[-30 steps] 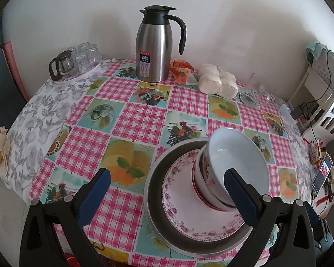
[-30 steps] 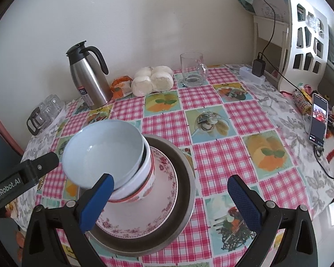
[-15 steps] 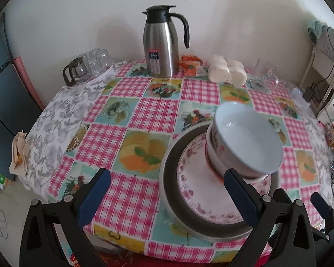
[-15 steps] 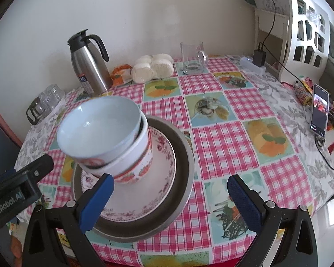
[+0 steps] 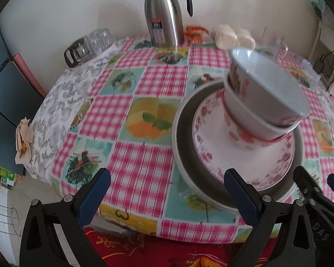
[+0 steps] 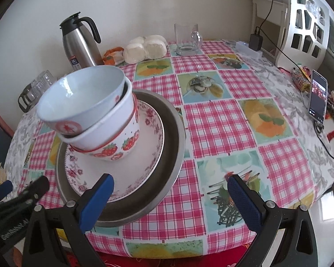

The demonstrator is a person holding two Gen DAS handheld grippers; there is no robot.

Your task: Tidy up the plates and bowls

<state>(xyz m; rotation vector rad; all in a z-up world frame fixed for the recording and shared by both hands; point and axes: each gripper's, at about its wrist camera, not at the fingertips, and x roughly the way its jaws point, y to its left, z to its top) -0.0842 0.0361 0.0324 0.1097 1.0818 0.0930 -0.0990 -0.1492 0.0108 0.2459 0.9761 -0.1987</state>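
I see a round table with a pink checked cloth (image 6: 220, 115) by a white wall. The steel jug (image 5: 164, 15) stands at the back. In front of the jug, bowls (image 6: 93, 111) sit stacked, tilted, on a flowery plate (image 6: 144, 153) in a metal pan (image 6: 173, 133). My left gripper (image 5: 167, 197) and right gripper (image 6: 170, 200) hang wide and empty at the near table edge.

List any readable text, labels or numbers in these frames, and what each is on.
"OAS": partial, on the right gripper body, in the left wrist view.
Thermos label: red and blue sticker, print too blurred to read.
Phone screen: too small to read.
Left gripper body: white lettering, too blurred to read.
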